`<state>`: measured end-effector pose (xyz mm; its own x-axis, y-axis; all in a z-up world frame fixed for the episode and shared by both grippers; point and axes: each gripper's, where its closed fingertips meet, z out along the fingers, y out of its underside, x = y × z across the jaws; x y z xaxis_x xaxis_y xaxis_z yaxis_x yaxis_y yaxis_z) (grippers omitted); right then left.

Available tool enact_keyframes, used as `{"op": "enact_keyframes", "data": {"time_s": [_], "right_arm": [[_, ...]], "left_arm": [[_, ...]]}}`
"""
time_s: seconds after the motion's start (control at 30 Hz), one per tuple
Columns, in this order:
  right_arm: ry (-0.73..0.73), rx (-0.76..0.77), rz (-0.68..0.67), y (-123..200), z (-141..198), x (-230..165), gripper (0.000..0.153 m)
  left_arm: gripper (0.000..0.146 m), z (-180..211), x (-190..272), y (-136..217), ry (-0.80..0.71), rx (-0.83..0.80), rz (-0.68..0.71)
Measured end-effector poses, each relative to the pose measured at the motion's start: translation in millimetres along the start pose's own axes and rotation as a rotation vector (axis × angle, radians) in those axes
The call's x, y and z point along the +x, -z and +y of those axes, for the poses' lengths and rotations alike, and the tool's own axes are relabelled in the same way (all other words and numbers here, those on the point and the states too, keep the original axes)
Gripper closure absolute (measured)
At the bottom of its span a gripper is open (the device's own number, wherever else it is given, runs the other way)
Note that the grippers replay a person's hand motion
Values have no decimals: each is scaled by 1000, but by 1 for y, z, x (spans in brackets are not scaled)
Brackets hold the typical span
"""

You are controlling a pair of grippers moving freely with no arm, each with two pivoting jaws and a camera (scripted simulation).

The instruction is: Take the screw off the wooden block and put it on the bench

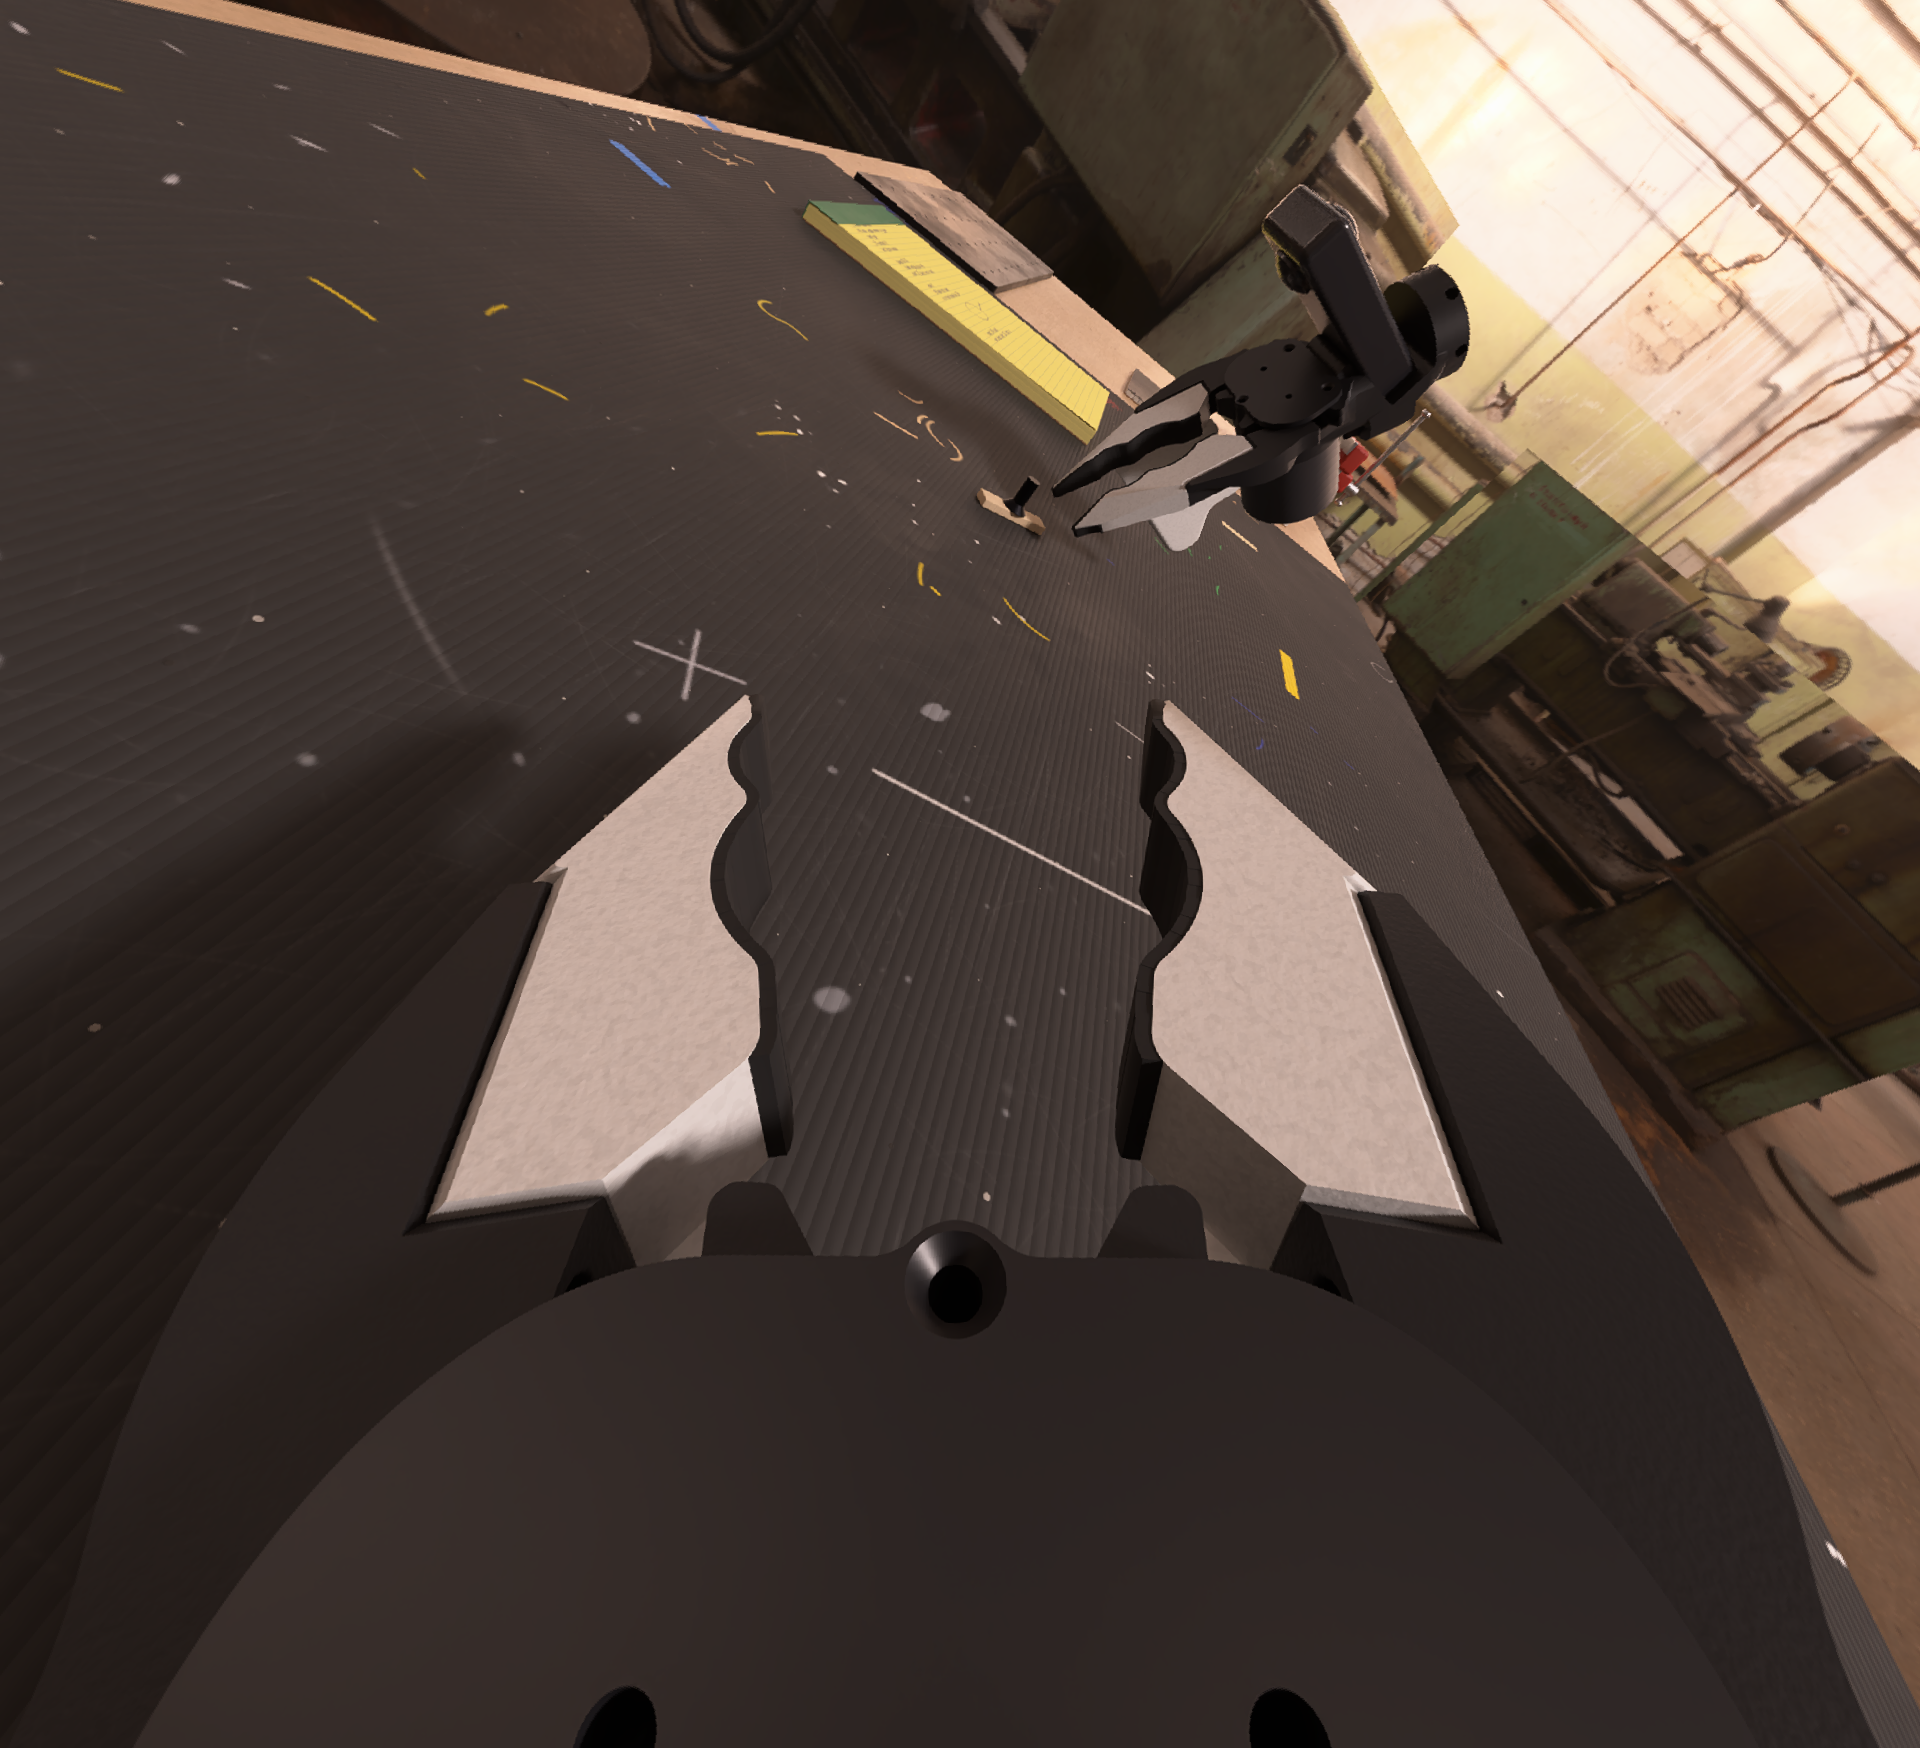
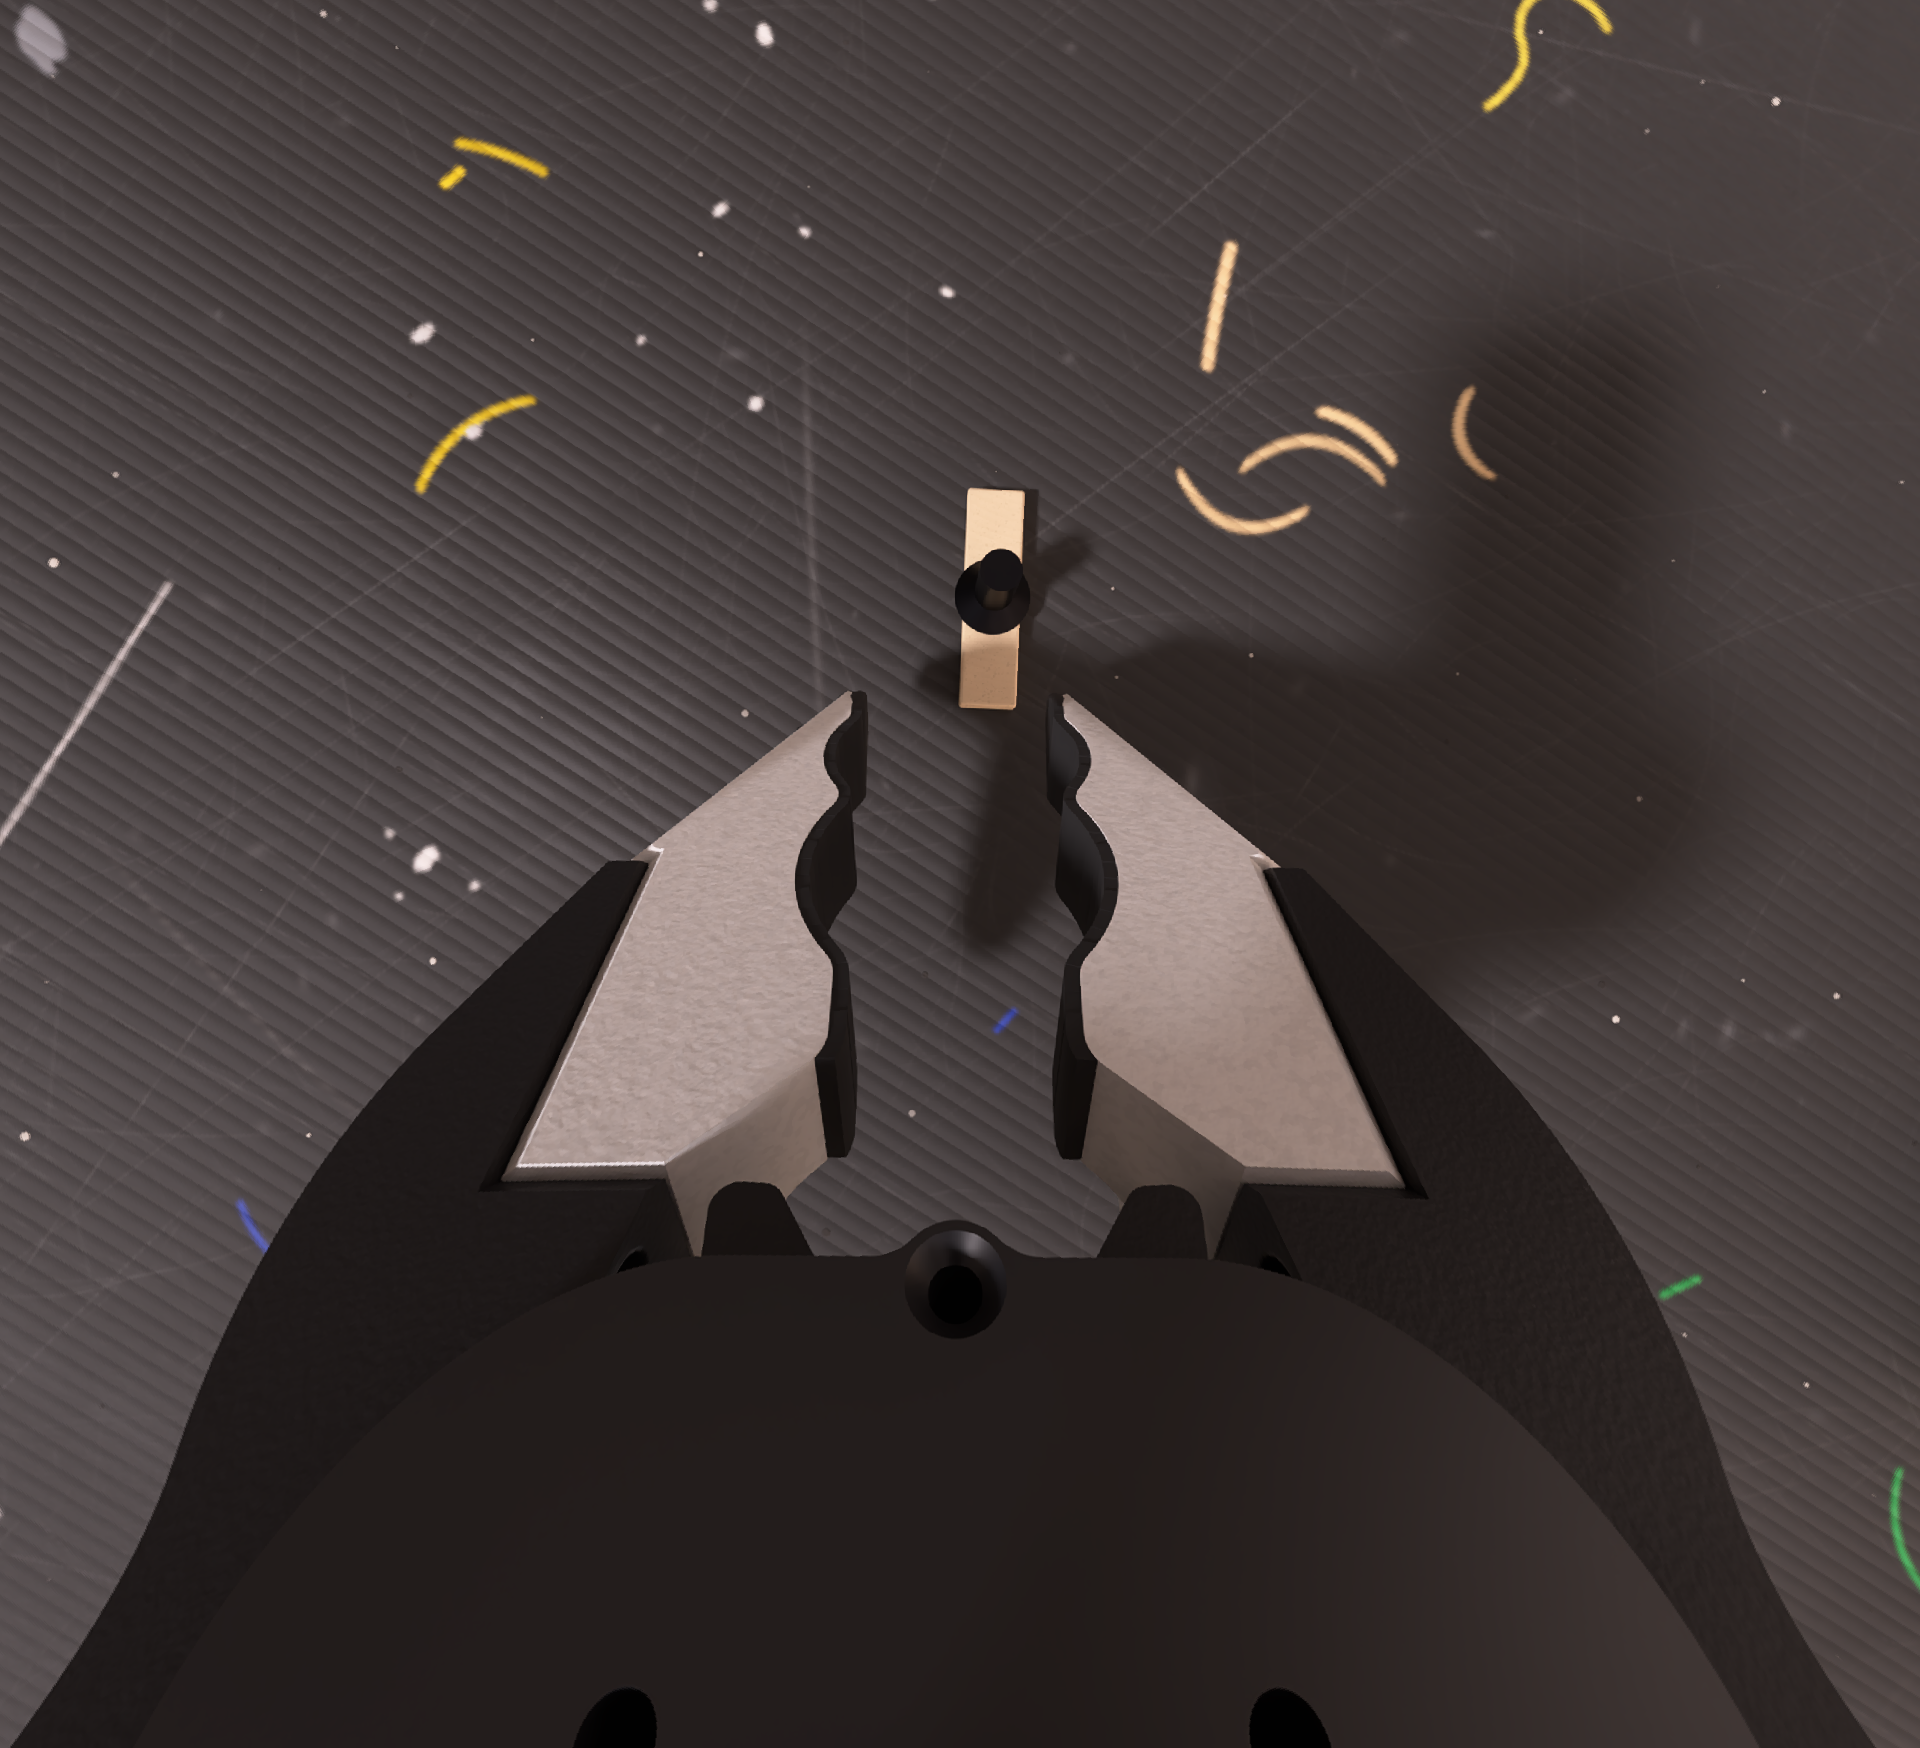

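Right wrist view: right gripper (image 2: 956, 696) hangs over the bench (image 2: 416, 659), jaws parted and empty, tips just short of the wooden block (image 2: 989, 670).
Screw: small black screw (image 2: 992, 592) stands upright on the pale block, head up, untouched.
Left gripper: left gripper (image 1: 951, 711) spread wide, empty, well apart from the block (image 1: 1010, 511).
Risk, block: light and loose; a closing finger may likely shove or lift it along.
Risk, screw: tiny; off-centre jaws could tip it over.
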<state>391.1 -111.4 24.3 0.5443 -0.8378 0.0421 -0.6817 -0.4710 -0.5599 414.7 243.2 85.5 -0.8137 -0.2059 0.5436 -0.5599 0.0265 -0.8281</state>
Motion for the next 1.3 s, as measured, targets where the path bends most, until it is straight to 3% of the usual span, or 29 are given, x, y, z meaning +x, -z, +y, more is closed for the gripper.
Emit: {"op": "enact_keyframes", "data": {"time_s": [0.4,0.6,1.3], "right_arm": [[-8,-8,42,0,4,10,131],[-20,102,54,-6,-22,10,134],[-21,41,11,-20,-16,8,145]], "left_arm": [[74,0,1,0,2,0,3],[74,2,1,0,5,-9,5],[74,2,2,-1,-2,-13,7]]}}
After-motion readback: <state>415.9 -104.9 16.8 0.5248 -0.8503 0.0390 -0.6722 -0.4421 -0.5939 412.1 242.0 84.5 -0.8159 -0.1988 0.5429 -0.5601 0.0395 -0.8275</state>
